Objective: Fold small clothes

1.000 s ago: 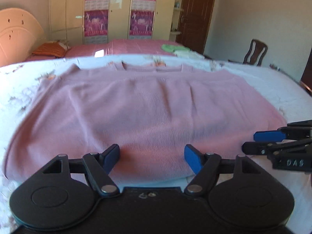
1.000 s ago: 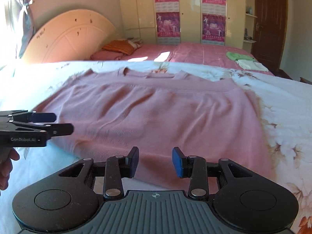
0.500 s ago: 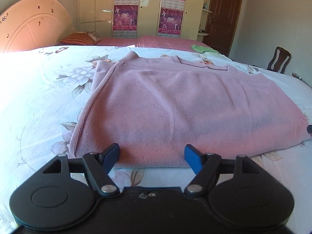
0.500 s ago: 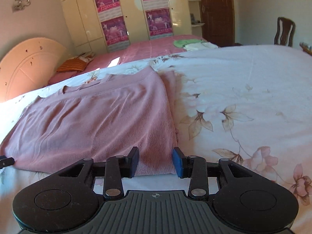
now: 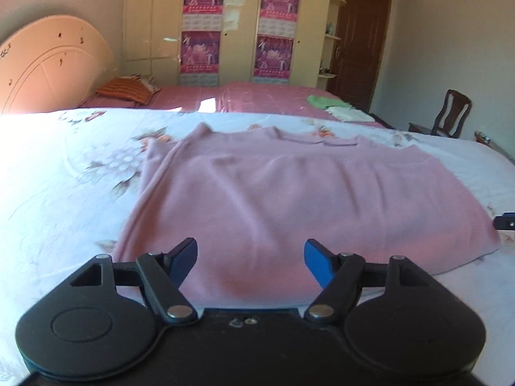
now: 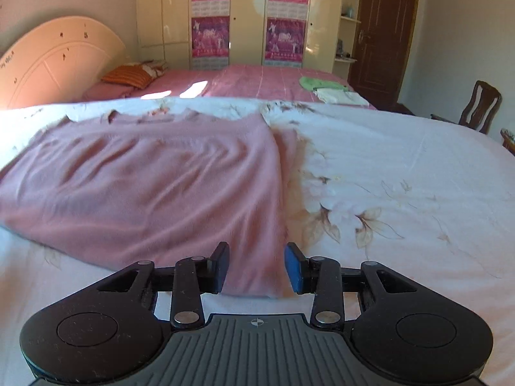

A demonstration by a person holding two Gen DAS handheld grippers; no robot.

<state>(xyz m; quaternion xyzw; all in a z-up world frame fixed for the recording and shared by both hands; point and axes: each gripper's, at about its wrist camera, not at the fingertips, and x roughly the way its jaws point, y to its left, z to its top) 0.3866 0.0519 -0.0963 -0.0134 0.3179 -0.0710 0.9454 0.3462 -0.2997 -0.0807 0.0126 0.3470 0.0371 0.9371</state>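
- Ahead of our left gripper (image 5: 250,257) the pink top (image 5: 289,199) lies flat on the floral sheet (image 5: 64,193); a second ago it filled that view, now its left edge shows.
- Both grippers have drawn apart along the near hem.
- Left jaws stand wide, holding nothing.
- Right gripper (image 6: 257,267) stands part open, empty, the top's right corner just ahead of it.
- Right gripper's tip shows smaller at the left view's far right.

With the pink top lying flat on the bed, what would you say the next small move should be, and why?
Probably lower both grippers onto the near hem of the pink top and close. The left gripper and right gripper hang open just above that edge, holding nothing, the right near its corner.
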